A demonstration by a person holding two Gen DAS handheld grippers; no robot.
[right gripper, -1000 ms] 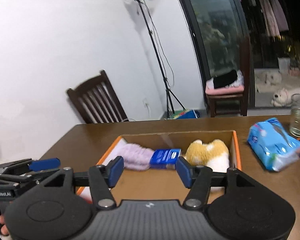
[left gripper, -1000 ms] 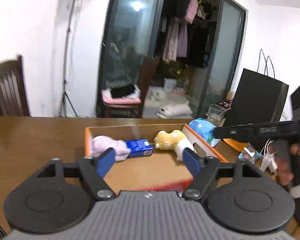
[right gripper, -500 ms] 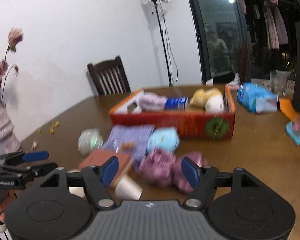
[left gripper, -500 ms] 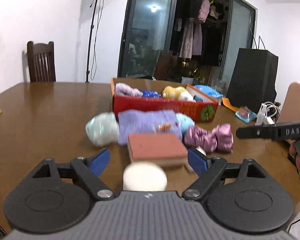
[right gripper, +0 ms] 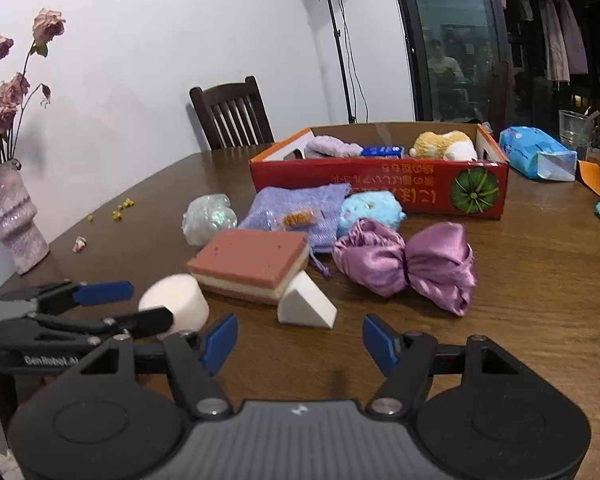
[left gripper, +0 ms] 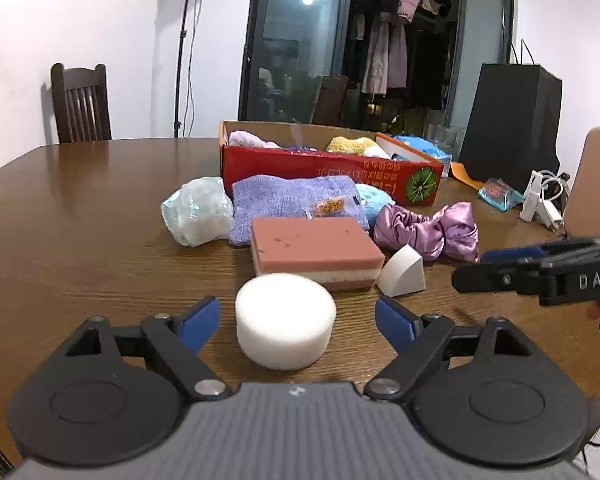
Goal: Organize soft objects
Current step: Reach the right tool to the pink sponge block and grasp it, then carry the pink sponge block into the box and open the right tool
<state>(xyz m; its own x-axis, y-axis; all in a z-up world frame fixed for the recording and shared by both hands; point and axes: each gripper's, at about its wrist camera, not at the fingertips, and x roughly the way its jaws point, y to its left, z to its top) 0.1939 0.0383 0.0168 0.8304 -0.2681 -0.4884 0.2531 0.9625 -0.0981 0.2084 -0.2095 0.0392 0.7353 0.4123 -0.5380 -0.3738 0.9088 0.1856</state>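
We find the left tongs [left gripper: 297, 322] spread either side of the white puff [left gripper: 285, 320] on the bench [left gripper: 80, 240]; right tongs [right gripper: 296, 342] spread, empty.

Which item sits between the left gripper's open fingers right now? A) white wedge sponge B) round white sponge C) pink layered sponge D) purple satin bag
B: the round white sponge stands on the table between the open fingers of the left gripper, untouched; the pink layered sponge lies just beyond it.
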